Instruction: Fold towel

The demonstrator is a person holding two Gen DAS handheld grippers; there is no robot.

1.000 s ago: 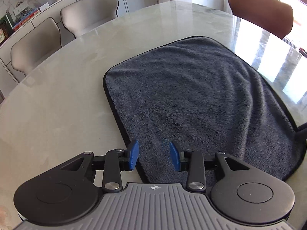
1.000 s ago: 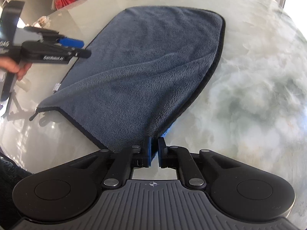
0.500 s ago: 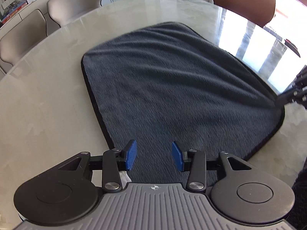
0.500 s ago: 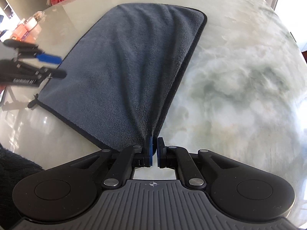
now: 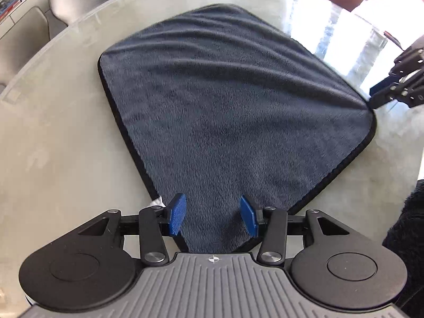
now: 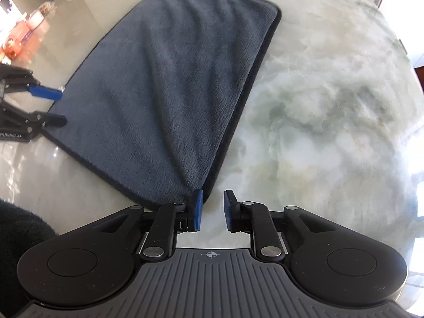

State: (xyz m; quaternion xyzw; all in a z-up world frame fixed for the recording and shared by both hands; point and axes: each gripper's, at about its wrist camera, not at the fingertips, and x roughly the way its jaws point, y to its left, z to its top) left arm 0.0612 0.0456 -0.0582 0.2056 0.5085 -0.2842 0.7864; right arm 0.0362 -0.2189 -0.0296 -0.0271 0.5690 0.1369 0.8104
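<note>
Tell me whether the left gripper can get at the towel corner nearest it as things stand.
Probably yes. The left gripper hangs with opening jaws over that corner of the towel, nothing between the pads and cloth, and the right gripper is off at another corner.

partial "nRobot.AI" on left hand-held gripper [image 6: 49,107]

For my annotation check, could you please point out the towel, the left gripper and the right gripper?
towel [image 5: 233,111]: left wrist view, middle of the cloth.
left gripper [image 5: 213,217]: left wrist view, midway between fingertips.
right gripper [image 6: 213,209]: right wrist view, midway between fingertips.
</note>
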